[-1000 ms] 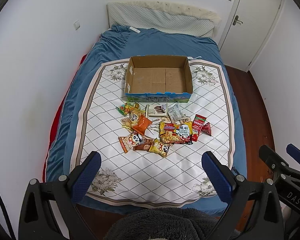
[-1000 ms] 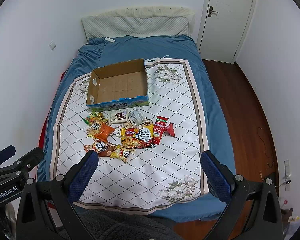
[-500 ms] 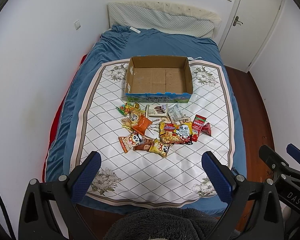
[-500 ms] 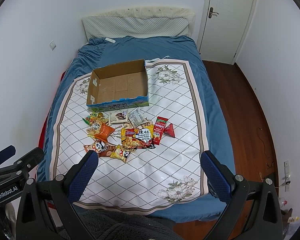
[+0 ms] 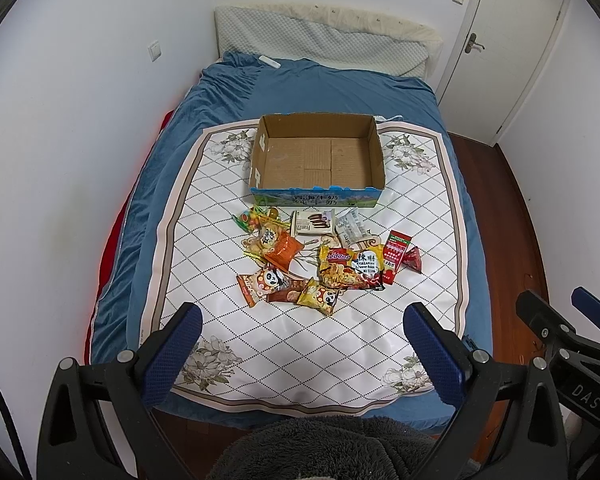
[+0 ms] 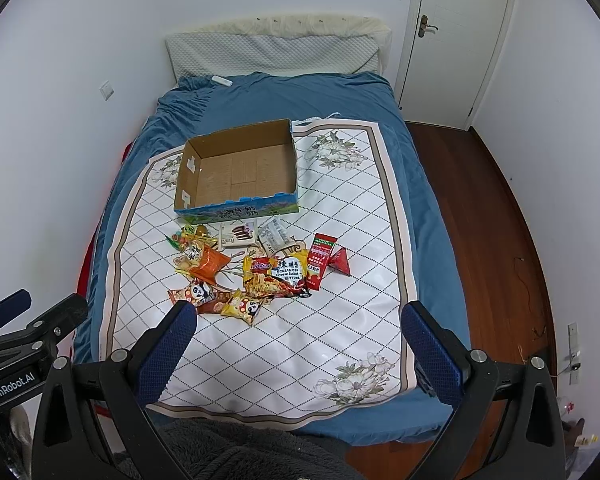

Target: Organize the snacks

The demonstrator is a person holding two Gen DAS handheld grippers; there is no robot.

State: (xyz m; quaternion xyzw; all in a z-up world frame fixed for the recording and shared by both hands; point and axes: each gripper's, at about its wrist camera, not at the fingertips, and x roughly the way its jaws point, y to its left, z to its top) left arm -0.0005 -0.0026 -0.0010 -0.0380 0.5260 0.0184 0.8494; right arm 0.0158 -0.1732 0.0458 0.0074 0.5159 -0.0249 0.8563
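Observation:
An empty open cardboard box (image 5: 318,160) (image 6: 240,170) sits on a white quilted mat on the bed. In front of it lies a pile of snack packets: a yellow noodle pack (image 5: 350,266) (image 6: 278,274), a red sachet (image 5: 396,256) (image 6: 321,256), an orange bag (image 5: 284,248) (image 6: 210,262), panda packets (image 5: 262,286) (image 6: 244,304) and a wafer box (image 5: 314,222) (image 6: 238,234). My left gripper (image 5: 300,344) and right gripper (image 6: 300,344) are both open and empty, held above the bed's near end, well short of the snacks.
The bed (image 5: 320,80) has a blue cover and a pillow (image 5: 324,44) at the headboard. A white wall runs along the left. Wooden floor (image 6: 500,220) and a closed door (image 6: 456,40) lie to the right. A dark fleece garment (image 5: 332,448) fills the bottom edge.

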